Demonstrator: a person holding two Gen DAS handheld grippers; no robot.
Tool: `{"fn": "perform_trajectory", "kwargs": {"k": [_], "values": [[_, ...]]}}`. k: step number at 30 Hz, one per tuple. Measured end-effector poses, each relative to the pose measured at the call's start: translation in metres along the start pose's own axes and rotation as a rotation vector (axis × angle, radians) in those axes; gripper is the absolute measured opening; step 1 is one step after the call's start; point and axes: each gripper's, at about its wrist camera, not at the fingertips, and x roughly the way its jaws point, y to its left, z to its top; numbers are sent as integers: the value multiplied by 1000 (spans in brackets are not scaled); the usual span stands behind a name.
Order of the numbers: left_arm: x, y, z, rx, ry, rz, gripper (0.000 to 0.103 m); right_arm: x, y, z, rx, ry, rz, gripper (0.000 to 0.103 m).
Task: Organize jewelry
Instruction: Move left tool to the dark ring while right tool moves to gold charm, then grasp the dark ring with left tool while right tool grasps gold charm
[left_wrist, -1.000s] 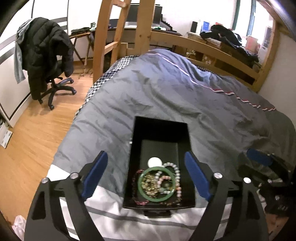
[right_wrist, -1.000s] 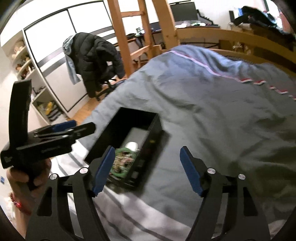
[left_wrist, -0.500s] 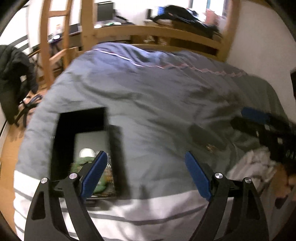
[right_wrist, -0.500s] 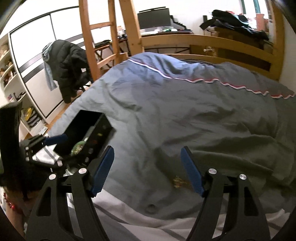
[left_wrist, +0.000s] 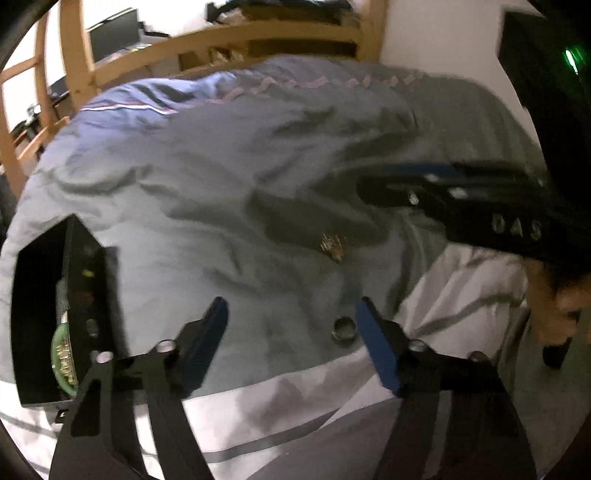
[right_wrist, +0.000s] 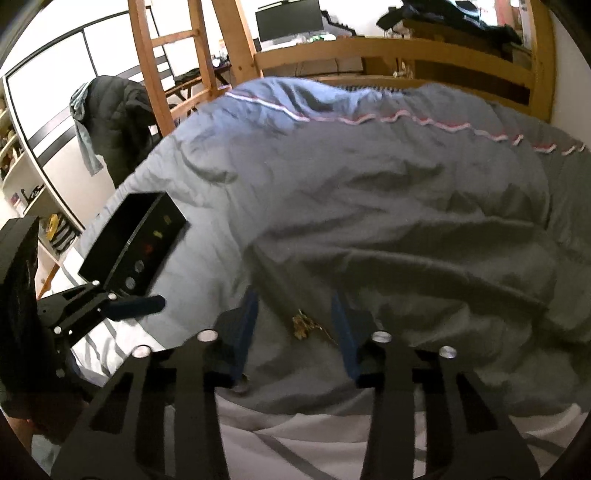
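Observation:
A small gold jewelry piece (right_wrist: 304, 326) lies on the grey duvet (right_wrist: 369, 184), between the blue fingers of my right gripper (right_wrist: 295, 299). Its jaws are closing and the pads stand off the piece. The left wrist view shows the same gold piece (left_wrist: 332, 245) ahead, with my right gripper (left_wrist: 369, 181) above it. My left gripper (left_wrist: 291, 310) hovers over the duvet with its jaws closing on nothing. A small dark ring (left_wrist: 345, 328) lies just inside its right finger. The black jewelry box (left_wrist: 55, 314) sits at far left, holding a green bangle (left_wrist: 61, 354).
The wooden bed rail (right_wrist: 406, 48) and ladder (right_wrist: 173, 74) stand beyond the duvet. A chair with a dark jacket (right_wrist: 110, 118) is at the left. A person's hand (left_wrist: 554, 306) holds the right gripper. A white striped sheet (left_wrist: 258, 413) runs along the near edge.
Both views have swung right, away from the box, which now sits at the left. Both grippers' jaws have narrowed. The gold piece has come between the right gripper's fingers.

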Motion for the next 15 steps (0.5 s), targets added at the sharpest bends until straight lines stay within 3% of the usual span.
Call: {"fn": "perform_trajectory", "kwargs": {"k": [3,7,15], "values": [[19,-14,-3,48,47,-3,49,16,-8,-7,21,22,5,33],[33,-24,-3,85,80,-18,49,37,-11,-9,30,46,6,33],[49,-18,-2,66,123,-73,49,67,-5,-20,-21,139,6,34]]}}
